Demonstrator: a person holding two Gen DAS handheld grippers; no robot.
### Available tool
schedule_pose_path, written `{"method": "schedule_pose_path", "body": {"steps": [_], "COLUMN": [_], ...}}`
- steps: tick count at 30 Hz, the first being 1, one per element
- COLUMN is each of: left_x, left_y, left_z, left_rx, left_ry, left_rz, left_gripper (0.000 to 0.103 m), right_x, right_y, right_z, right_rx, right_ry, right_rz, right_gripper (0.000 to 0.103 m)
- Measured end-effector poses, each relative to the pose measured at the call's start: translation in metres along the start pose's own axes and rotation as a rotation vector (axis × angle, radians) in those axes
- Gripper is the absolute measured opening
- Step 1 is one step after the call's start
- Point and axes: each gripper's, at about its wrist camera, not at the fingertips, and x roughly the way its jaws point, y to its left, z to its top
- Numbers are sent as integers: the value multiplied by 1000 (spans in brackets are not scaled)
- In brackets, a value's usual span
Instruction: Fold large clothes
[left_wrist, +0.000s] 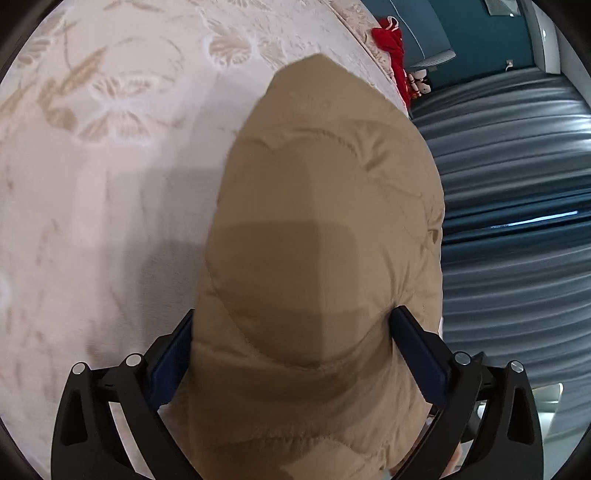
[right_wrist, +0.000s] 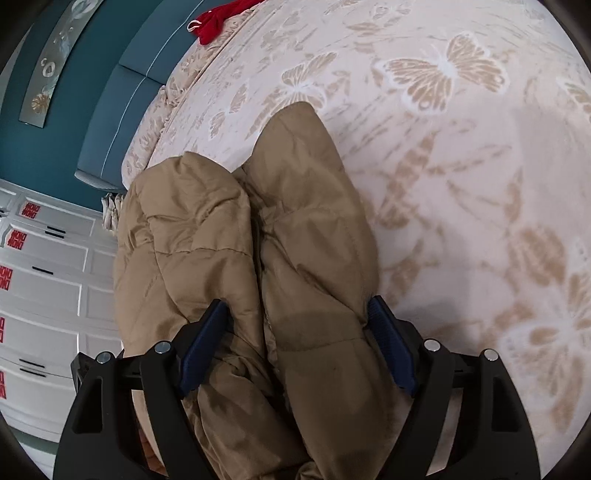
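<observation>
Left wrist view, nearest: left gripper (left_wrist: 291, 332), black frame with dark blue pads (left_wrist: 417, 354), spread wide around a thick fold of tan quilted puffer garment (left_wrist: 325, 206). Padding bulging between both pads and touching them; whether squeezed or merely lying against them, cannot tell. Garment running forward from the fingers in one rounded lobe, tip resting on cream bedspread with beige butterfly and leaf print (left_wrist: 110, 147). Shadow band across the fabric just ahead of the pads. Right of the garment, dark ribbed blue-grey surface (left_wrist: 517, 166), blurred. Farthest, at the bed's edge, small heap of red cloth (left_wrist: 391, 48) against a teal panel (left_wrist: 480, 37).

Right wrist view, nearest: right gripper (right_wrist: 299, 343), same black frame, blue pads (right_wrist: 391, 347) standing wide apart. One tan lobe lying between them; right pad close against its side, left pad resting over the neighbouring lobe, no pinch visible — fingers parted, not clamping. Two puffy lobes of the same garment (right_wrist: 303, 221) side by side, seam valley between, stretching away over the butterfly bedspread (right_wrist: 461, 166) and overhanging its left edge. Beyond, to the left: white panelled drawers with red stickers (right_wrist: 44, 280), teal padded headboard (right_wrist: 110, 92), red cloth (right_wrist: 214, 18) at the far corner.
</observation>
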Motion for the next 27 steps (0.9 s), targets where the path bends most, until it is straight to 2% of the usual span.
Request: {"method": "schedule_pose_path", "body": {"steps": [4,6,8,11,15,17,22,27], "left_x": [5,4,-2,-22,-60,-80,-136,-173], "left_y": [-10,-17,-23,-27,-16,-3,46,91], "left_z": [-3,-3,-1,4,23,35,77,104], "left_rx": [59,93,140,201,288,299,301,259], "left_ry": [8,12,7,-29,-100,-130,-215,-270], "left_rz": [12,15,21,33,103,133,220,251], "left_gripper": [98,96,85,80,80,80,80,80], "right_x": [10,17,22,24,51,66,119,164], "right_y": [2,4,12,42,103,133,216,276], "right_z": [-6,-5,-5,-9,-28,-38,-66,-87], "right_rx": [23,40,25,-60,-212,-276,-420,-508], "right_ry": [18,34,34,26,30,29,53,67], "right_rz": [46,80,95,75,47,46,61,59], "right_gripper": [65,53,34,25,24,23,23,23]}}
